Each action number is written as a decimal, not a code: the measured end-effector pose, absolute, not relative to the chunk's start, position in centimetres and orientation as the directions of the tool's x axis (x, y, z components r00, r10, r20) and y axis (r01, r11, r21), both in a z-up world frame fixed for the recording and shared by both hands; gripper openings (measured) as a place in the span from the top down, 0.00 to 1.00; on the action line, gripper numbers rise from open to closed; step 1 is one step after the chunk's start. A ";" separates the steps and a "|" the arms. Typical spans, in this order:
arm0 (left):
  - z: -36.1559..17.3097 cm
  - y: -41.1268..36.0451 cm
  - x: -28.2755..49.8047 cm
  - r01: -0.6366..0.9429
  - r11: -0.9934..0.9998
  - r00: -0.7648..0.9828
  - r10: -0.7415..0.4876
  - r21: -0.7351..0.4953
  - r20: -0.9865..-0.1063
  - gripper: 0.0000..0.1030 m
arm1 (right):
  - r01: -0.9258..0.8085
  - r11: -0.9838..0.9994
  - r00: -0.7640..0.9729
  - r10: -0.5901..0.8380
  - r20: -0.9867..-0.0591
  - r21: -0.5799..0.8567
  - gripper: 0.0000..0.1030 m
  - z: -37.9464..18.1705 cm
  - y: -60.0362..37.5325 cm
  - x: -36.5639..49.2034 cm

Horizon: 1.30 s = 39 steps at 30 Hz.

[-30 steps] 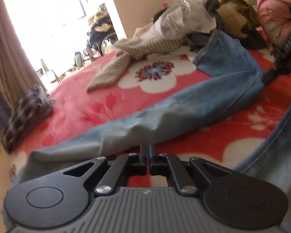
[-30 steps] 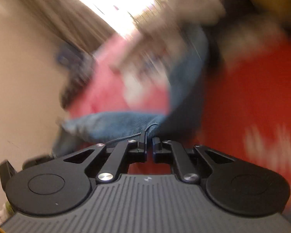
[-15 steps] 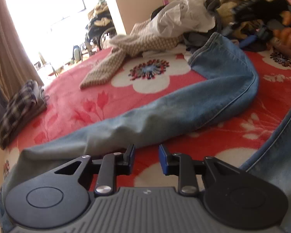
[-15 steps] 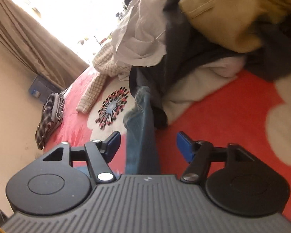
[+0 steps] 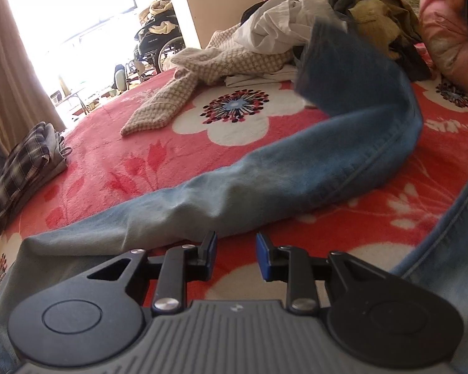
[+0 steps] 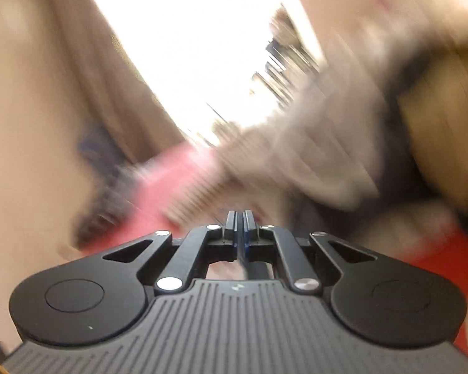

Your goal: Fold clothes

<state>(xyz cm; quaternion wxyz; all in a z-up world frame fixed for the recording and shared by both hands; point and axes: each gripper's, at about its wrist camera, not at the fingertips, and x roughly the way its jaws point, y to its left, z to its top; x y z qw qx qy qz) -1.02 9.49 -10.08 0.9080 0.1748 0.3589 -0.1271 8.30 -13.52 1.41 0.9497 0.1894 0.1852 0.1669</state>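
While jeans (image 5: pixel 296 168) lie strung across bed (image 5: pixel 109 162), far leg end raised and blurred, L gripper (image 5: pixel 235 257) fingers narrowly apart, empty; R gripper (image 6: pixel 241 233) fingers closed, contents indiscernible w/ blur: risk denim slips, snags pile (image 5: pixel 296 28).

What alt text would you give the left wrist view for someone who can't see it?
A pair of blue jeans lies stretched across a red floral blanket, its far leg end lifted and blurred. The open left gripper sits low in front; unfolded clothes are piled behind.
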 end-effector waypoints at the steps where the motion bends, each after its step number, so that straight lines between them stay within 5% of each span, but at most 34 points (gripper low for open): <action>1: -10.1 9.5 -0.9 0.352 0.910 0.709 -0.107 0.218 -0.697 0.72 | -0.315 0.866 0.887 0.414 -0.203 0.389 0.98 3.2 -13.4 7.5; 3: -10.0 9.6 -0.5 0.344 0.917 0.707 -0.112 0.202 -0.698 0.72 | -0.374 0.854 0.890 0.441 -0.120 0.363 0.98 4.9 -13.9 6.8; 12: -10.3 9.7 0.4 0.318 0.935 0.694 -0.118 0.155 -0.710 0.70 | -0.102 0.808 0.843 0.380 -0.381 0.580 0.91 -1.0 -21.5 9.5; 16: -10.5 9.3 0.4 0.318 0.936 0.698 -0.121 0.154 -0.706 0.70 | -0.086 0.799 0.754 0.442 -0.486 0.595 0.43 -3.8 -20.4 11.8; 19: -9.7 8.8 0.2 0.326 0.936 0.724 -0.156 0.134 -0.672 0.69 | -0.165 0.842 0.690 0.471 -0.550 0.514 0.38 -3.6 -17.1 13.9; 21: -9.2 8.4 0.5 0.334 0.936 0.735 -0.184 0.112 -0.653 0.66 | -0.226 0.876 0.623 0.466 -0.629 0.426 0.39 -3.9 -14.5 15.3; 22: -9.0 8.1 0.7 0.337 0.936 0.738 -0.195 0.102 -0.646 0.64 | -0.243 0.896 0.592 0.441 -0.675 0.372 0.47 -4.4 -13.2 16.1; 23: -8.9 7.9 1.0 0.340 0.936 0.739 -0.205 0.092 -0.642 0.64 | -0.262 0.905 0.579 0.425 -0.696 0.334 0.63 -4.6 -12.2 16.3; 24: -9.0 7.6 1.4 0.340 0.937 0.734 -0.209 0.083 -0.646 0.64 | -0.280 0.912 0.572 0.410 -0.710 0.301 0.97 -4.6 -11.3 16.4; 27: -9.4 7.1 2.7 0.334 0.941 0.720 -0.215 0.058 -0.660 0.64 | -0.336 0.915 0.601 0.390 -0.697 0.222 0.98 -3.6 -9.3 16.1; 32: -9.1 7.6 3.6 0.313 0.950 0.728 -0.240 0.000 -0.642 0.63 | -0.403 0.881 0.843 0.463 -0.275 0.246 0.98 4.9 -12.6 10.9; 35: -9.7 7.9 4.3 0.295 0.956 0.724 -0.229 -0.008 -0.650 0.59 | -0.341 0.905 0.917 0.380 -0.122 0.255 0.98 5.8 -16.4 8.6; 39: -11.3 8.4 5.3 0.276 0.961 0.684 -0.210 -0.019 -0.698 0.59 | -0.129 0.926 0.945 0.224 -0.240 0.354 0.98 0.2 -20.8 10.2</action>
